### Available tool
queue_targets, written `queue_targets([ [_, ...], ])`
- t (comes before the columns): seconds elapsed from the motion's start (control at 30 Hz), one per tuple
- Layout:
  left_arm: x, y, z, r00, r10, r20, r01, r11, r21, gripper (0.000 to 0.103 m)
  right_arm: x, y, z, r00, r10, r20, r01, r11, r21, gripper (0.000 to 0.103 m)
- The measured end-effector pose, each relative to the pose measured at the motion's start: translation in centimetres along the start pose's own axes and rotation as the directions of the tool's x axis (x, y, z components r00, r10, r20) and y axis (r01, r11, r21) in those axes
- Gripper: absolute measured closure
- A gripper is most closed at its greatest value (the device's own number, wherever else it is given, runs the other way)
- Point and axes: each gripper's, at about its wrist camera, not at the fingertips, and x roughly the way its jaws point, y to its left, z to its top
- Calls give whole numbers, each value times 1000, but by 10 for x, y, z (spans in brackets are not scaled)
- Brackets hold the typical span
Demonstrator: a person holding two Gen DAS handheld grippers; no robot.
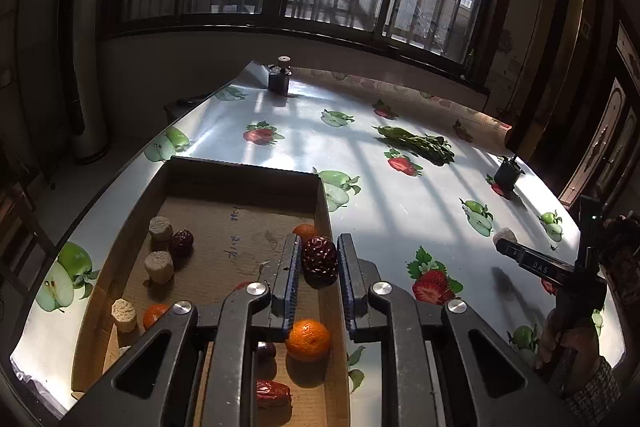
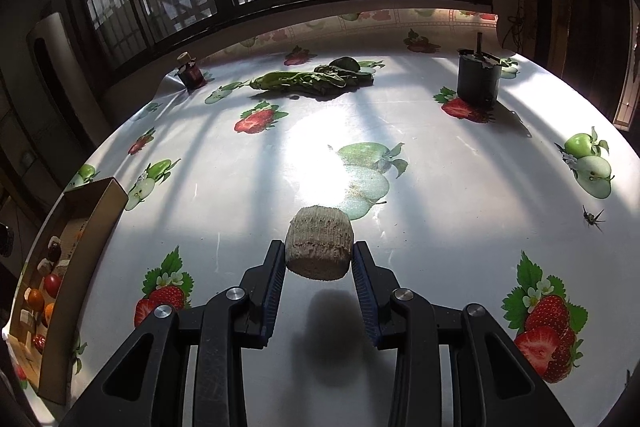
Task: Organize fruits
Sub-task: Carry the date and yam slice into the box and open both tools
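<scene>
Left wrist view: your left gripper [image 1: 319, 259] clamps a dark red date [image 1: 319, 259] between its pads, held above the right edge of the cardboard box [image 1: 244, 171]. The date sits at the fingertips, off the box floor. In the box below: an orange [image 1: 308, 340] just under the jaws, another orange [image 1: 305, 231] behind the date, a third [image 1: 155, 315] at the left, more dates [image 1: 182, 242] and three tan cork-like pieces [image 1: 159, 267]. The box rests on the left part of the table [image 1: 400, 195], on a fruit-print cloth.

Right wrist view: your right gripper [image 2: 319, 261] holds a tan cylinder piece [image 2: 319, 247] on its side, fingers narrow, pads against both ends, its shadow on the cloth below. It's well apart from the box [image 2: 86, 211], which shows at the far left edge.

Further back: a bunch of greens [image 2: 308, 81], a small dark jar [image 2: 191, 70] near the window, and a black pot [image 2: 478, 77] at the right.
</scene>
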Motion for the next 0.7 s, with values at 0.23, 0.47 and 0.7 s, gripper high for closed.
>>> queue_targets([
  [0.23, -29, 58, -20, 998, 55, 36, -54, 998, -41, 85, -31, 42, -19, 986, 165, -27, -165, 986, 5, 66],
  [0.47, -22, 77, -35, 997, 79, -10, -79, 995, -64, 85, -47, 127, -36, 950, 299, -89, -307, 947, -95, 66],
  [0.7, -7, 76, -49, 988, 134, -82, -134, 991, 15, 85, -41, 215, -67, 910, 374, -180, -408, 886, -219, 66],
])
